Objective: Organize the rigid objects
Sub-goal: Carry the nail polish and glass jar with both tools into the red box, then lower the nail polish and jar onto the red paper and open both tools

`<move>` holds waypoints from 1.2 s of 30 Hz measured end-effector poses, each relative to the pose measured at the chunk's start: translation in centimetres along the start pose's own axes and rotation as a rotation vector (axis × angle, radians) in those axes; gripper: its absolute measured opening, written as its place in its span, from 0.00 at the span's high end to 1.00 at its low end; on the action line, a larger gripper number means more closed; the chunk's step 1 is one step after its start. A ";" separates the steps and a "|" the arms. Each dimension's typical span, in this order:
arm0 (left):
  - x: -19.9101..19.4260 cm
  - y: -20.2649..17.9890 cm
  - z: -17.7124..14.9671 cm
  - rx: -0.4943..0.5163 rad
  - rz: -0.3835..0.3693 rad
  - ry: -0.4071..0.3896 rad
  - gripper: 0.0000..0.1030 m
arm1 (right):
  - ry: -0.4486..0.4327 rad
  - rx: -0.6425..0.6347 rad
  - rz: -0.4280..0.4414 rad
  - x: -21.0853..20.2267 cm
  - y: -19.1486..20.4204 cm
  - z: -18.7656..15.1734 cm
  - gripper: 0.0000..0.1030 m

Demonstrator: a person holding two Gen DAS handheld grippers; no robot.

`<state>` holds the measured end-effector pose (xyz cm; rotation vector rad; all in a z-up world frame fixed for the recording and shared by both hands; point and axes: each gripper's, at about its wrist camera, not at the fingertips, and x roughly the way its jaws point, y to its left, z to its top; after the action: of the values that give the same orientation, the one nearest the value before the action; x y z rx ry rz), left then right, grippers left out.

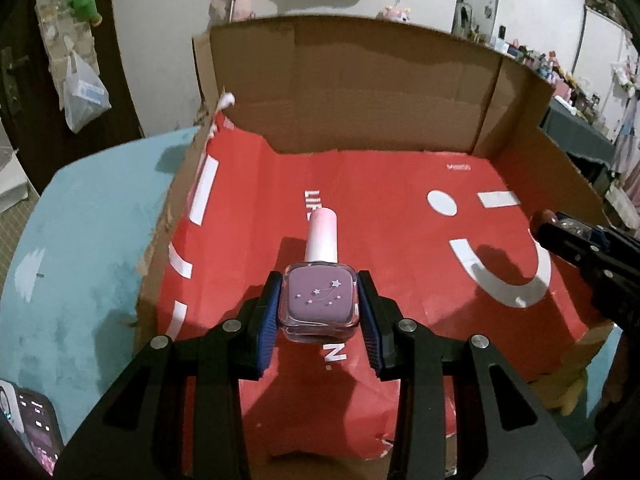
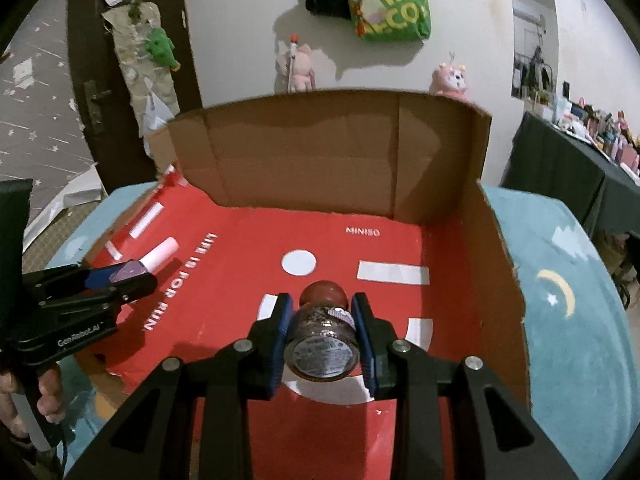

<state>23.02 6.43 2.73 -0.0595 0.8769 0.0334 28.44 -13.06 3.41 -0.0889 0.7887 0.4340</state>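
Left claw (image 1: 319, 308) clamps a square purple nail polish bottle (image 1: 319, 302) by its glass sides, pink cap (image 1: 322, 236) pointing away, held above the red paper (image 1: 400, 208) that lines an open cardboard box (image 1: 360, 80). Right claw (image 2: 322, 336) is likewise closed tight, on a round glitter jar (image 2: 323, 342) with a dark red lid (image 2: 323, 296), gripped across its curved body over the same red floor.

Both loads are smooth and hard, so the likeliest mishap is a slip: the jar could roll out of the pads if tilted, and the bottle, held low on its body, could pivot cap-down. A drop from this height probably means a bounce or cracked glass.

Two claws share one box, the left seen near the left side wall in the right wrist view, the right claw's tip at the edge of the left wrist view; crossing paths would knock them together.

Ahead, the red floor is bare and open. Beyond it the tall back wall and the right side wall (image 2: 492, 240) close off travel, while the torn, low left edge (image 1: 160, 240) could snag. Outside lies the blue surface (image 2: 560, 320).
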 end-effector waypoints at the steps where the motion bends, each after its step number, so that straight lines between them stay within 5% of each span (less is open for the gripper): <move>1: 0.1 0.1 0.0 -0.002 -0.002 0.007 0.67 | 0.009 0.001 -0.003 0.2 -0.1 -0.1 0.68; 13: 2.1 0.3 0.2 0.030 0.010 0.113 0.67 | 0.100 0.019 -0.013 1.9 -0.4 -0.1 0.68; 36: 2.4 0.0 0.2 0.037 -0.005 0.134 0.66 | 0.166 0.021 -0.022 3.0 -0.3 -0.5 0.68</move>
<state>24.71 6.49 1.02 -0.0298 1.0112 0.0081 30.14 -12.43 0.89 -0.1152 0.9543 0.4004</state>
